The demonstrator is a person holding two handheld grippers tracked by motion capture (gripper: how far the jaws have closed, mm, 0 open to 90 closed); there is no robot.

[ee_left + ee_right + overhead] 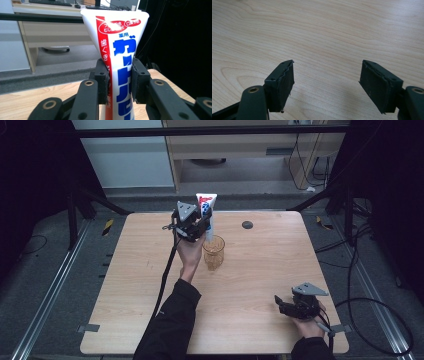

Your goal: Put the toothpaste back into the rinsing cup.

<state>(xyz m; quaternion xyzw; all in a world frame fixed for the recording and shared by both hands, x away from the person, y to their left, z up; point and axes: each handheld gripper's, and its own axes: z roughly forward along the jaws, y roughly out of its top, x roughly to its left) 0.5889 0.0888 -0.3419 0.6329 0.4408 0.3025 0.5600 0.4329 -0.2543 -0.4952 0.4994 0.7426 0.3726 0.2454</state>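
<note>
Left gripper [120, 80]: clamped on toothpaste tube [117, 50], upright
Right gripper [327, 85]: jaws apart, empty (resting low)
Advice: lower tube straight into cup [214, 251], then release

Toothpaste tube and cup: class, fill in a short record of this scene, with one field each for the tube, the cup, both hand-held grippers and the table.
tube: white toothpaste tube with red and blue print, upright, flat end up
cup: amber see-through cup, upright, under the tube's lower end
left hand-held gripper: shut on the tube's middle
right hand-held gripper: open, holding nothing, low over the near right corner
table: pale wooden table, small dark disc near the far edge
</note>
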